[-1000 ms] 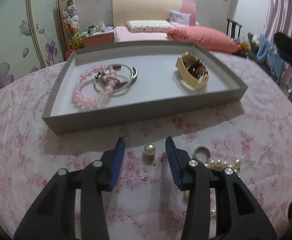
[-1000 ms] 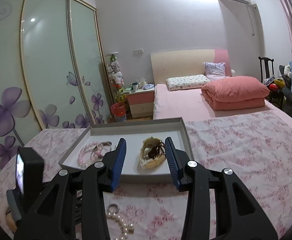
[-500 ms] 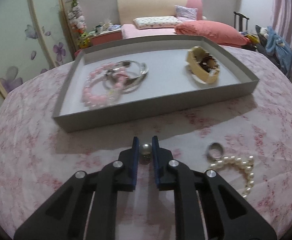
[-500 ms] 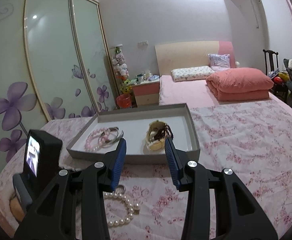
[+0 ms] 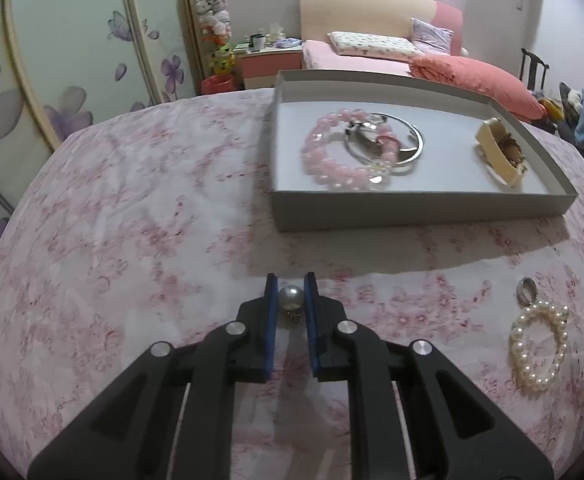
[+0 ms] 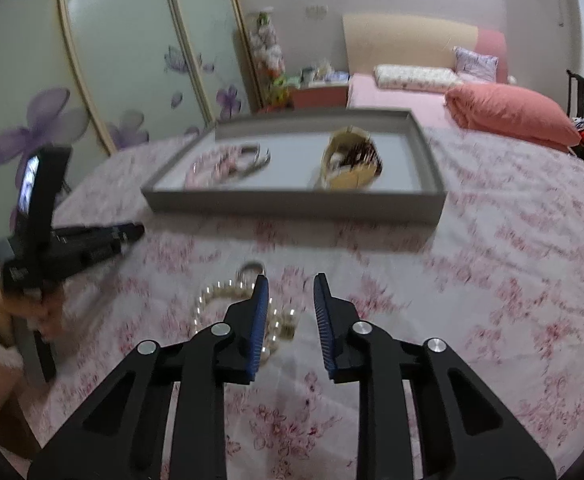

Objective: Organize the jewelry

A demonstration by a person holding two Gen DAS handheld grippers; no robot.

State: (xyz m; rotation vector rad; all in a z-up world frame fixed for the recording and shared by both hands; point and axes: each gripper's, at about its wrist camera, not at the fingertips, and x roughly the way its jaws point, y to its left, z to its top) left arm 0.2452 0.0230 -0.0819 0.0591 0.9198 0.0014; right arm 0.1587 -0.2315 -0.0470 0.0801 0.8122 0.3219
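left gripper (image 5: 290,295): blue-padded black jaws clamped on a round silver-grey pearl bead with a small metal loop (image 5: 290,297), held just above the pink floral tablecloth (image 5: 132,240).
right gripper (image 6: 290,308): jaws have just been closing, with a gap left between them and nothing pinched; it hangs over the near edge of the white pearl bracelet (image 6: 212,300).
bracelet: on the cloth in front of the tray; the right gripper's left finger covers part of it, and the silver ring (image 6: 252,270) lies just beyond it.
tray: shallow grey rectangular cardboard tray (image 5: 411,208) on the cloth, holding a pink bead bracelet (image 5: 331,160) overlapped by a silver bangle (image 5: 413,142), and well apart a cream hair claw with brown teeth (image 5: 499,156).
hard to see: the right wrist view is motion-blurred, so the tray contents smear; the person's left hand (image 6: 24,308) and fluffy sleeve are cut off at the frame edge.
writing: the small lit screen (image 6: 28,182) on the left tool is too blurred to read.
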